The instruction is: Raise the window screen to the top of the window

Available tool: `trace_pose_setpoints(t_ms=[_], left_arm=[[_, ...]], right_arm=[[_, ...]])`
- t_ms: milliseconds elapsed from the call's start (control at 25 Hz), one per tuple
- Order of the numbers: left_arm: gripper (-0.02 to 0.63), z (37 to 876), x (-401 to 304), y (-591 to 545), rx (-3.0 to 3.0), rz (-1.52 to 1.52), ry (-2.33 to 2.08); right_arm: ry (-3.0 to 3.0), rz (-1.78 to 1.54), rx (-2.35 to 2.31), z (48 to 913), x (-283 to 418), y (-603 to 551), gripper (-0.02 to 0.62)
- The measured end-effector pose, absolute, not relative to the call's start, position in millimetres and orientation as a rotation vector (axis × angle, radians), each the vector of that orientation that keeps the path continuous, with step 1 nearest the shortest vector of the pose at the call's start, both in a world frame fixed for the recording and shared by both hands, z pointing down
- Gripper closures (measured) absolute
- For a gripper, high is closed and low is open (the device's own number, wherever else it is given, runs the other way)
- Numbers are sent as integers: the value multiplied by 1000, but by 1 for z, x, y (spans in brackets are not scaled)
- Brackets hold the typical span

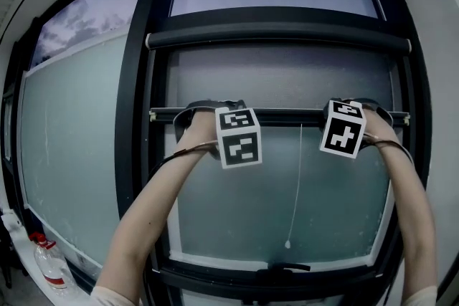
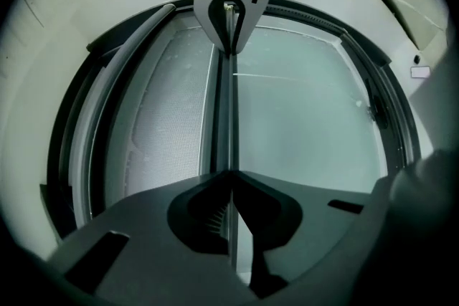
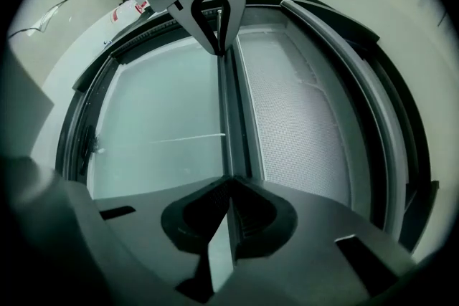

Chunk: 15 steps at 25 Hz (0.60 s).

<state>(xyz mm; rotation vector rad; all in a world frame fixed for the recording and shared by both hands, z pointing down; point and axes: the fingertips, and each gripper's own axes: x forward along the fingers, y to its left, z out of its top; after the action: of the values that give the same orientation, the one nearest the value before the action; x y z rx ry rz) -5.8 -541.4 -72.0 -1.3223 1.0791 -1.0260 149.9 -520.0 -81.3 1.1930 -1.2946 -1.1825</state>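
marker cubes (image 1: pixel 239 137) hide the jaws in the head view. left gripper (image 2: pixel 229 183) and right gripper (image 3: pixel 228 186) both clamp the screen bar (image 1: pixel 287 113), midway up the window (image 1: pixel 136 118); pull cord (image 1: pixel 296 183) hangs beneath, bottles (image 1: pixel 50 265) lower left.

My left gripper (image 2: pixel 229 175) and right gripper (image 3: pixel 229 181) are matte dark grey, with broad jaws ribbed on the inner faces and a rectangular slot in each. Each carries a white cube with black square markers: left cube (image 1: pixel 238 136), right cube (image 1: pixel 343 127). A thin cable (image 1: pixel 188 151) loops at the left cube's 8 o'clock. My sleeves (image 1: pixel 107 295) seem pale and short.
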Motion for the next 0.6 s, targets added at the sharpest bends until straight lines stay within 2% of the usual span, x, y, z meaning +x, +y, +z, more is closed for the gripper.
trace_pose_setpoints(t_ms=[600], left_arm=[[591, -183, -8, -538, -1202, -770, 1163]], right_arm=[[-1167, -1395, 1374, -189, 149, -520, 578]])
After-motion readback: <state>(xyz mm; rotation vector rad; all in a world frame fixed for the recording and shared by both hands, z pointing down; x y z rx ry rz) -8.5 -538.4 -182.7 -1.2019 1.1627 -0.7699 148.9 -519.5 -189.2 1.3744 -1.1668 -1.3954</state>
